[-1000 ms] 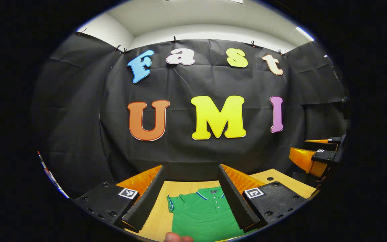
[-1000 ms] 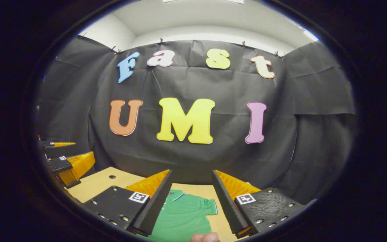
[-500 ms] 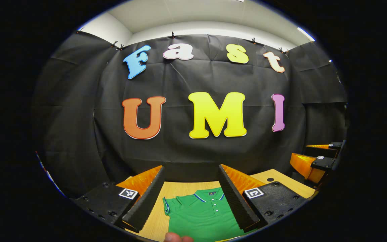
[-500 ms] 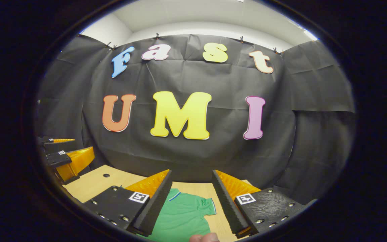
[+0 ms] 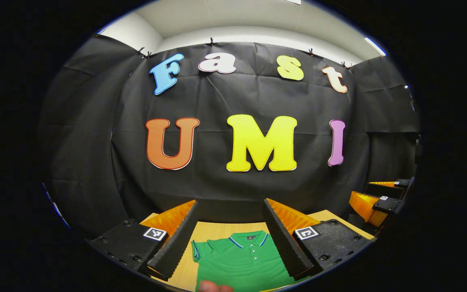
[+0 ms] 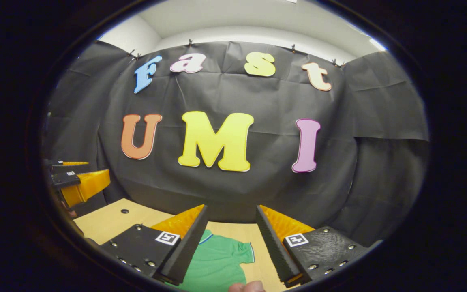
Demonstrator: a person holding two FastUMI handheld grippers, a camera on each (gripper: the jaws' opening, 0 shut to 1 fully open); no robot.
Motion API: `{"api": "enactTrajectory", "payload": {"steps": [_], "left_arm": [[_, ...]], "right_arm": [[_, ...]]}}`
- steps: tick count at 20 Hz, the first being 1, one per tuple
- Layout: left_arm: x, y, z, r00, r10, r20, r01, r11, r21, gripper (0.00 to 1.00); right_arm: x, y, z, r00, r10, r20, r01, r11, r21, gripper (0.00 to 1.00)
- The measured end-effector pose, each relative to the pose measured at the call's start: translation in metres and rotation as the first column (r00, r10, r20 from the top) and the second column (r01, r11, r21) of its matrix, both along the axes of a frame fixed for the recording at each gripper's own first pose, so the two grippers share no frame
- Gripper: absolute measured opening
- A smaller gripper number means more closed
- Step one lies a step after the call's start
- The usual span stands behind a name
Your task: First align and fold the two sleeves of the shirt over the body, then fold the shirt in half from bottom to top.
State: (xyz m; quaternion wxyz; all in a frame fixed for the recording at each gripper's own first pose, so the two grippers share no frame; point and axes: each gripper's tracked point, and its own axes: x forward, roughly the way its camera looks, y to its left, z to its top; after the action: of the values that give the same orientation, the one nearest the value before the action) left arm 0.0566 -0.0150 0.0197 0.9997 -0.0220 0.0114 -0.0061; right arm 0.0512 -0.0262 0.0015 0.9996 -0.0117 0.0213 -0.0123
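A green polo shirt (image 5: 243,261) with blue-trimmed collar lies flat on the wooden table (image 5: 213,231), collar toward the wall. My left gripper (image 5: 230,205) hangs open above it; the collar and one short sleeve (image 5: 196,249) show between its fingers. In the right gripper view the shirt (image 6: 217,263) shows its other short sleeve (image 6: 243,253), and my right gripper (image 6: 230,209) is open above that side. The right gripper (image 5: 379,200) appears at the far right of the left gripper view; the left gripper (image 6: 75,182) appears at the far left of the right gripper view. Neither touches the shirt.
The black cloth wall (image 5: 237,182) stands close behind the table's far edge. A small dark hole (image 6: 125,211) marks the tabletop left of the shirt. A fingertip (image 5: 215,287) shows at the bottom edge of each view.
Both grippers shifted a little; the shirt sits slightly lower and more central in the left gripper view, and the other gripper sits lower at each view's edge. Jaws stayed open.
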Motion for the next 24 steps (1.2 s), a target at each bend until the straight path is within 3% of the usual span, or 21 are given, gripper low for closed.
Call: {"api": "enactTrajectory", "payload": {"steps": [3,5,8,9,11,14,18,24], "left_arm": [[0.005,0.001,-0.002,1.000,0.007,-0.003,-0.007,1.000,0.007,0.99],[0.009,0.004,-0.010,0.999,0.021,-0.025,-0.021,1.000,-0.019,0.99],[0.008,0.006,-0.028,0.996,0.044,-0.073,-0.048,0.997,-0.052,0.99],[0.006,0.010,-0.033,0.994,0.064,-0.089,-0.068,0.996,-0.049,0.99],[0.003,0.017,-0.038,0.989,0.101,-0.105,-0.105,0.994,-0.038,0.99],[-0.007,0.023,-0.055,0.978,0.148,-0.148,-0.151,0.989,-0.007,1.00],[-0.017,0.024,-0.074,0.959,0.199,-0.200,-0.197,0.980,0.028,1.00],[-0.025,0.016,-0.094,0.937,0.243,-0.253,-0.233,0.970,0.069,1.00]], "right_arm": [[0.016,-0.009,-0.015,0.998,0.037,-0.043,-0.038,0.999,-0.026,0.79],[0.033,-0.014,-0.046,0.990,0.082,-0.118,-0.088,0.995,-0.048,0.82],[0.059,-0.035,-0.099,0.969,0.110,-0.222,-0.124,0.991,-0.050,0.79],[0.069,-0.043,-0.119,0.962,0.108,-0.251,-0.126,0.990,-0.057,0.82],[0.093,-0.058,-0.161,0.945,0.108,-0.308,-0.131,0.990,-0.054,0.79],[0.129,-0.070,-0.220,0.909,0.122,-0.398,-0.121,0.992,0.029,0.80],[0.185,-0.088,-0.273,0.890,0.110,-0.442,-0.106,0.994,0.034,0.80],[0.236,-0.094,-0.347,0.848,0.106,-0.519,-0.112,0.994,0.020,0.80]]}}
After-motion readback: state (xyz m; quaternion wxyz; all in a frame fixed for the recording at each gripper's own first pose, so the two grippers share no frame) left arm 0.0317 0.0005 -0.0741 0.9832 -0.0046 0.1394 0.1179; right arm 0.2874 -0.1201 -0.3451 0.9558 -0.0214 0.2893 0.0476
